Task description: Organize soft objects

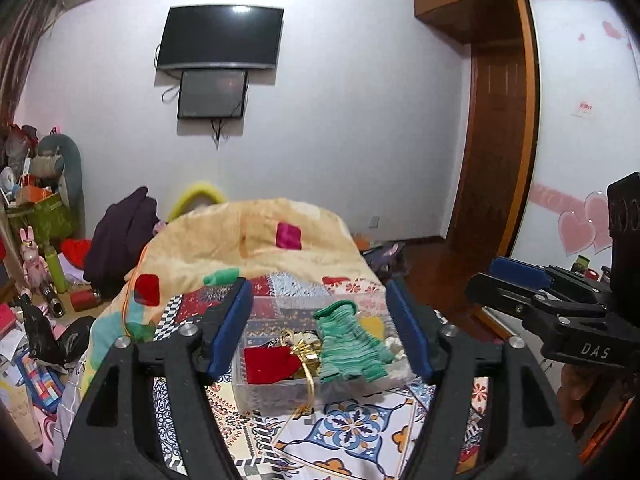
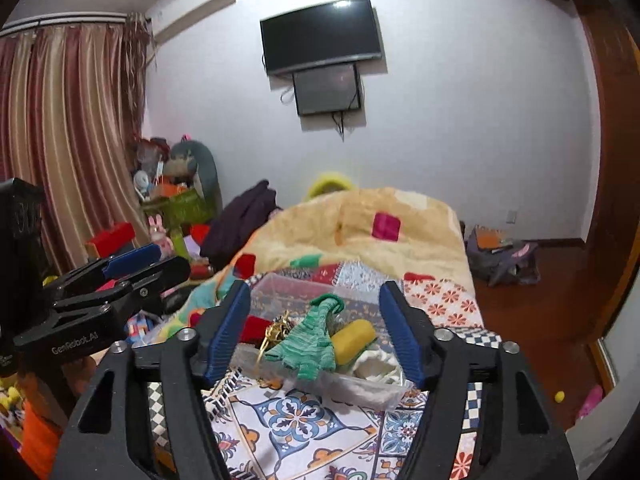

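Note:
A clear plastic box (image 1: 280, 394) (image 2: 276, 284) sits on the patterned bedsheet (image 1: 352, 432) (image 2: 296, 420). In it lie a green striped knitted toy (image 1: 348, 344) (image 2: 312, 340), a red soft piece (image 1: 266, 364) (image 2: 254, 326), a gold ribbon (image 1: 306, 354) (image 2: 276, 330), a yellow soft piece (image 2: 352, 340) and a white soft piece (image 2: 376, 366). My left gripper (image 1: 320, 324) is open and empty, held above and before the box. My right gripper (image 2: 314, 328) is open and empty, likewise. Each gripper shows from the side in the other's view, the right one (image 1: 520, 280) and the left one (image 2: 132, 268).
A yellow blanket (image 1: 248, 236) (image 2: 352, 224) is heaped on the bed behind the box. Clutter and toys (image 1: 36, 240) (image 2: 172, 200) stand left of the bed. A wardrobe (image 1: 568, 120) and wooden floor (image 2: 532, 312) lie to the right.

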A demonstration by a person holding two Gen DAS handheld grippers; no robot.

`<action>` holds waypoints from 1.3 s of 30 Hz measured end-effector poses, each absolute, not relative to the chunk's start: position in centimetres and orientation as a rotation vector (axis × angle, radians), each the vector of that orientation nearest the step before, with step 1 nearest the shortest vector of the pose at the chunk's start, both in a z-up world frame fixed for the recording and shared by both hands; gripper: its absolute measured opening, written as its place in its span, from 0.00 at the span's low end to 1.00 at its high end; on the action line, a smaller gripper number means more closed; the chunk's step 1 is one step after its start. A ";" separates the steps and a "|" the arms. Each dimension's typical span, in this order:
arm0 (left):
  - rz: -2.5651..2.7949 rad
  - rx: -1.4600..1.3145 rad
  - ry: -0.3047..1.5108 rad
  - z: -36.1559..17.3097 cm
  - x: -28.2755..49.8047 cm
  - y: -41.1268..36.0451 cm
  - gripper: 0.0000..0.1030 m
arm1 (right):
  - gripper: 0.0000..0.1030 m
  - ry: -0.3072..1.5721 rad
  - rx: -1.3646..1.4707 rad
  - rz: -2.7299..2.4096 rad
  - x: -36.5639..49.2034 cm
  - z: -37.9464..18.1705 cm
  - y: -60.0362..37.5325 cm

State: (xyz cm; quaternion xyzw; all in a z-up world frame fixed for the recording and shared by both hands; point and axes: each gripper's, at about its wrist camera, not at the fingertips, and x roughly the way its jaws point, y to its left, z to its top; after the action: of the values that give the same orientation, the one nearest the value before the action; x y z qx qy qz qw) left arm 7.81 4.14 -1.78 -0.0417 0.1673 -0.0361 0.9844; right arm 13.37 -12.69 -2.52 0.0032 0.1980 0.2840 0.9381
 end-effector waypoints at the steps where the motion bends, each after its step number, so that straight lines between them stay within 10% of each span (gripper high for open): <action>1: -0.071 -0.080 0.325 -1.6 7.4 3.9 0.73 | 0.72 0.389 0.005 0.575 13.1 -2.4 -12.8; 12: -0.044 -0.043 0.268 -1.1 5.6 2.9 0.96 | 0.95 0.288 -0.032 0.539 11.1 -1.7 -12.5; 39: -0.044 -0.051 0.265 -1.4 5.5 3.1 0.99 | 0.96 0.282 -0.012 0.535 10.7 -2.1 -13.2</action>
State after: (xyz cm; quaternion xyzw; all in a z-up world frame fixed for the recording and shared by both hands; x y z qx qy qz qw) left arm 5.51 3.05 -1.35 -0.0255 0.1321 -0.0221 0.9907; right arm 10.69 -13.25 -2.09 -0.0061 0.1391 0.2634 0.9546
